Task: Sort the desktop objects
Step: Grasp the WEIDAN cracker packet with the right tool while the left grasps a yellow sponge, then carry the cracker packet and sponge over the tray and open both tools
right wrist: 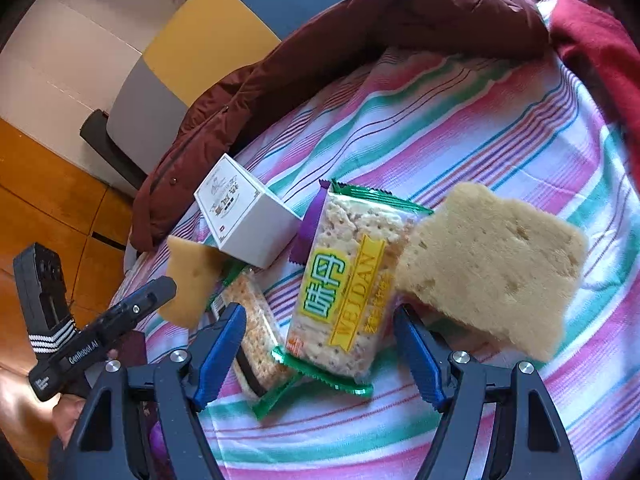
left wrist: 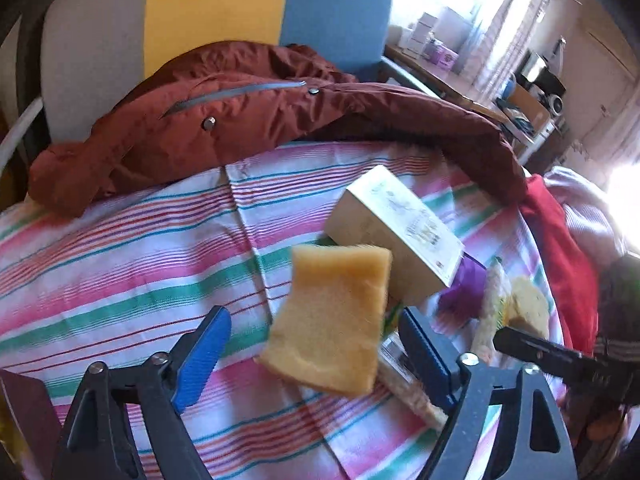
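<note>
On my left wrist view, the left gripper (left wrist: 312, 344) has its jaws spread apart, with a yellow sponge (left wrist: 332, 320) sitting between them; I cannot tell whether either pad touches it. To the left of that sponge the striped cloth (left wrist: 120, 272) lies bare out to its left edge, where a dark red jacket (left wrist: 240, 120) is heaped along the far edge. Just behind the sponge a white box (left wrist: 400, 228) lies tilted, and a purple wrapper (left wrist: 468, 284) peeks out past it toward the right edge.

Only the right wrist view shows the cracker packs properly: a green-edged cracker pack (right wrist: 352, 280) lies between the spread-apart jaws of the right gripper (right wrist: 320, 352), nothing clamped, and a second cracker pack (right wrist: 256, 336) lies just to its left, partly under the left pad. A pale sponge (right wrist: 492, 268) touches the first pack's right side, with open striped cloth beyond it toward the far right corner. The left view cuts these packs down to slivers. The purple wrapper is mostly hidden behind the box and pack, so what it holds is unreadable.
</note>
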Motion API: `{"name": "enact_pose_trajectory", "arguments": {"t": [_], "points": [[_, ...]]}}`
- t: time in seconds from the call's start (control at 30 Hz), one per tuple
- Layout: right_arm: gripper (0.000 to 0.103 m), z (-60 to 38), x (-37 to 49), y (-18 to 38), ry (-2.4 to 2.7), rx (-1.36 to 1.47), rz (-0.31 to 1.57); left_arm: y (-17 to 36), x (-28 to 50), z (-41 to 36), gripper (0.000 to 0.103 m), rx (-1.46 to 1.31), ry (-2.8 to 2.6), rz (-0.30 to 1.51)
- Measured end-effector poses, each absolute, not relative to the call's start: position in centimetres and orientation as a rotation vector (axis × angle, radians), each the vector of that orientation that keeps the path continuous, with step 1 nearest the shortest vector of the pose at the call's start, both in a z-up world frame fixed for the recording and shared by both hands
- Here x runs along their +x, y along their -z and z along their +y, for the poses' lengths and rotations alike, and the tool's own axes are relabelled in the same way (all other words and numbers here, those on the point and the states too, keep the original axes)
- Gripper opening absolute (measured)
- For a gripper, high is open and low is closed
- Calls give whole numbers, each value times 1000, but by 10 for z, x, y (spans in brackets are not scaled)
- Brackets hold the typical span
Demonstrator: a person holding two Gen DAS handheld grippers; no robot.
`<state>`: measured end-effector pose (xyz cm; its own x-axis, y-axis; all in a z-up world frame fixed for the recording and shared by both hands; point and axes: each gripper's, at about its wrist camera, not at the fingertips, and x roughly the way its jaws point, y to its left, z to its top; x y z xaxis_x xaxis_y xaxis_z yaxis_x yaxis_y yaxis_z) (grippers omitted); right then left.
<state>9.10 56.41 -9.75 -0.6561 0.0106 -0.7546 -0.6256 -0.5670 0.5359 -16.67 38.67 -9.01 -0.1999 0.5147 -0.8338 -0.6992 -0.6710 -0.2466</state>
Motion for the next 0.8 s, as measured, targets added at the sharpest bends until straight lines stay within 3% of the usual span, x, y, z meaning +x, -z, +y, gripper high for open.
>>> {"name": "enact_pose_trajectory", "arguments": {"t": [0.23,0.4,0.57,0.73,0.8], "points": [[78,565,73,104,-2224,-1066,1100,106,-173,399,74,-1337,-1906,209],[78,574,69,107,-2210,-1011,1155,113,-161,407,59,-1307,-1905,300],[78,584,78,111,-2185,-951,1313,113,-152,402,54,-1284,-1923,312],[78,584,75,110,-2177,-950,1278,109,-144,392,53,-1291,-1937,293],[69,581,69,107,-2183,-980,1207,105,-139,387,53,-1290,-1949,294]]}}
